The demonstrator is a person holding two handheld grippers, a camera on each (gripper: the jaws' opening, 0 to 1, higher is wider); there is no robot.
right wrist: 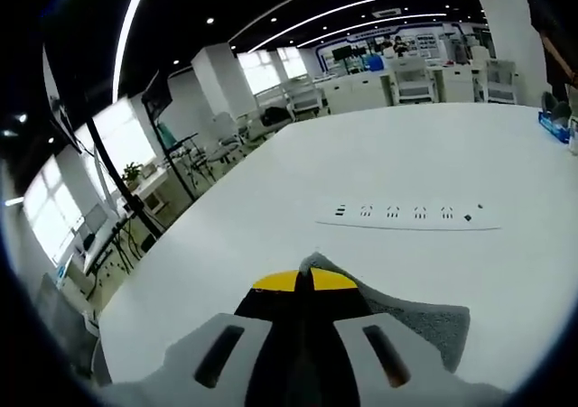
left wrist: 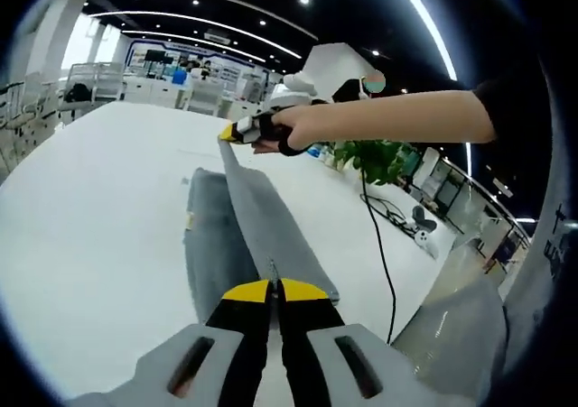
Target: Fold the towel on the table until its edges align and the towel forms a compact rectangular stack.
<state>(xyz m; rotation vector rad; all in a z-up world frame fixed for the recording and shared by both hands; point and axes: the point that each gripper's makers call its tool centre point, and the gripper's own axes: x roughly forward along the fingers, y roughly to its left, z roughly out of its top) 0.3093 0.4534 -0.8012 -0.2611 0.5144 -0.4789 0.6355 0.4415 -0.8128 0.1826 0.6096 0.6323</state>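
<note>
Left gripper (left wrist: 274, 290): I see my yellow-tipped jaws pinched together on the near edge of the towel.
Right gripper (left wrist: 237, 133): clamped on the far edge; in its own view (right wrist: 304, 281) the jaws meet over grey cloth.
Towel (left wrist: 262, 213): one, grey, soft and matte (a small tag shows at its side), stretched taut between both grippers as a raised ridge, the rest draped on the table.
Table (left wrist: 99, 208): one, white, smooth, broad.
Power strip (right wrist: 406, 215): one, long, white, flat, with several sockets, lying on the table well apart from the towel.
</note>
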